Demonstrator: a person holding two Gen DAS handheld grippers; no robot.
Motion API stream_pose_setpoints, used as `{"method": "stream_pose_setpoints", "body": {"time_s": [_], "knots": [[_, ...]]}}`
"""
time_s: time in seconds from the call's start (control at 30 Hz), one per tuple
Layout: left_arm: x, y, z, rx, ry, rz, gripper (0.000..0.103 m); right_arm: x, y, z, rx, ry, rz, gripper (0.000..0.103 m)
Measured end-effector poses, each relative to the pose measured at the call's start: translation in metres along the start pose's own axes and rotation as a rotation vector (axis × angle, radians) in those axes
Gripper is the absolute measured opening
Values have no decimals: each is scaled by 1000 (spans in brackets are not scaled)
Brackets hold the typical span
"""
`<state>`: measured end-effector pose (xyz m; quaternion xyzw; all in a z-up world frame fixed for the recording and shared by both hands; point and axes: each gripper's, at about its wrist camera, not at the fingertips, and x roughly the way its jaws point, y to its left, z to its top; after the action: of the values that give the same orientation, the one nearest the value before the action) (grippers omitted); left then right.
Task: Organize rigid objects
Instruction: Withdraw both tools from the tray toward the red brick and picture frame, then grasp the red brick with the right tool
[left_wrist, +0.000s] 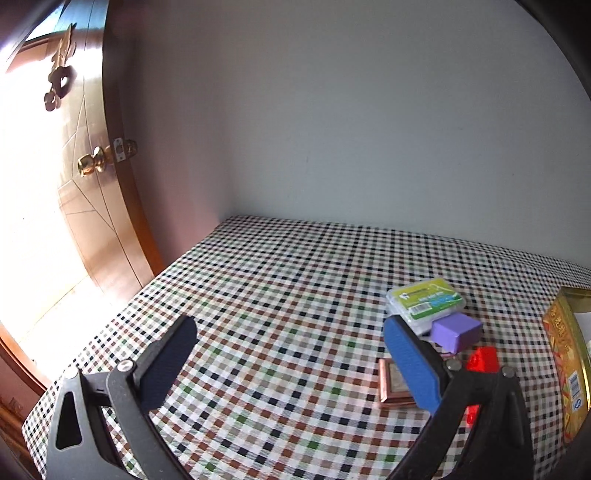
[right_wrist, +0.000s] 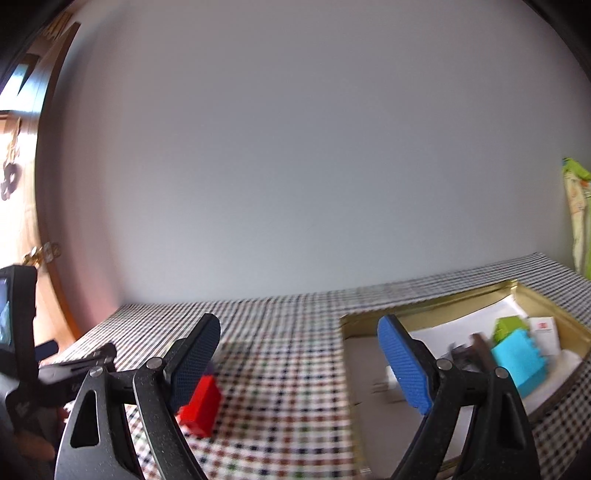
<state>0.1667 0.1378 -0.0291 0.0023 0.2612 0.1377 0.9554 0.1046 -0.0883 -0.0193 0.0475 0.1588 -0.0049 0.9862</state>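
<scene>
In the left wrist view my left gripper (left_wrist: 290, 325) stands open over the checked tablecloth (left_wrist: 277, 280), nothing between its fingers. Just right of its blue finger (left_wrist: 410, 365) lie a clear plastic box with a green label (left_wrist: 424, 301), a purple block (left_wrist: 456, 332), a red block (left_wrist: 482, 360) and a small copper-framed square (left_wrist: 391, 386), partly hidden by that finger. My right gripper (right_wrist: 298, 325) is open and empty too. A red block (right_wrist: 201, 406) lies behind its dark finger. A gold tin (right_wrist: 424, 314) behind its blue finger holds a cyan block (right_wrist: 521, 363) and a green block (right_wrist: 511, 326).
A white wall stands close behind the table. A wooden door with a brass knob (left_wrist: 90, 166) is at the left, past the table's edge. The tin also holds a white card (right_wrist: 543, 330) and blurred small items. The left gripper's black frame (right_wrist: 22, 332) shows at the right view's left edge.
</scene>
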Motion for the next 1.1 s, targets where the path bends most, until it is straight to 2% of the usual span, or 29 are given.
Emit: {"method": "stream_pose_setpoints", "body": {"time_s": [0.17,0.27,0.37,0.47,0.5,0.57,0.63,0.9,0.93,0.97,1.1], "knots": [[15,11,0,-15,25,11,103,20,33,-12,-71,129,64,89],[19,11,-1,-3,38,8,103,29,47,-14,-100,175,98,89],[22,9,-1,14,44,8,103,46,61,-20,-137,276,120,87],[25,7,-1,23,51,6,103,61,69,-27,-158,370,121,72],[25,7,-1,24,48,7,103,68,71,-30,-167,415,116,70],[24,7,-1,24,46,5,103,75,72,-37,-170,466,111,57],[24,6,-1,20,48,-5,103,83,72,-41,-163,512,121,55],[21,1,-3,22,52,-35,103,102,74,-52,-178,599,171,49],[22,1,-3,18,55,-37,103,106,73,-53,-170,593,178,46],[22,2,-4,14,59,-39,103,109,71,-54,-163,596,191,39],[21,3,-5,12,63,-75,103,99,69,-51,-184,587,208,38]]}}
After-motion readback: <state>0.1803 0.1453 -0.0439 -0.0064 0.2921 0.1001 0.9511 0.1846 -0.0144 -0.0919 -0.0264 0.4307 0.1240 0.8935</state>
